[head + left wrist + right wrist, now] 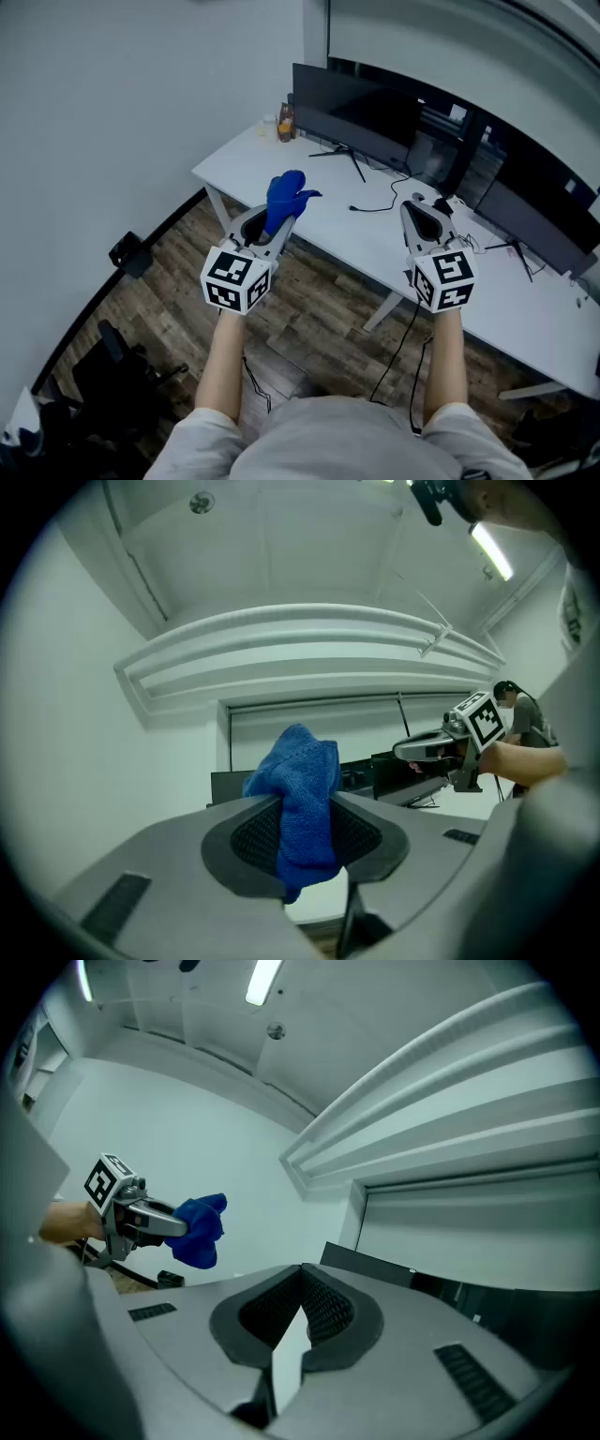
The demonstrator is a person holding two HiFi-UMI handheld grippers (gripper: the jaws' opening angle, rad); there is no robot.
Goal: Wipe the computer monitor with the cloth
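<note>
My left gripper (269, 223) is shut on a crumpled blue cloth (286, 195), held over the near edge of the white desk (234, 161). In the left gripper view the cloth (302, 771) bulges up between the pads. A wide black monitor (361, 114) stands at the back of the desk, and a second monitor (536, 217) stands further right. My right gripper (422, 217) hovers over the desk with its jaws shut on nothing (302, 1274). From the right gripper view, the left gripper (141, 1220) and cloth (200, 1229) show at the left.
Small bottles (284, 122) stand at the desk's far left corner. Black cables (375, 203) trail across the desk and down to the wood floor. A black box (129, 253) sits by the wall, and a dark chair (117, 367) is at lower left.
</note>
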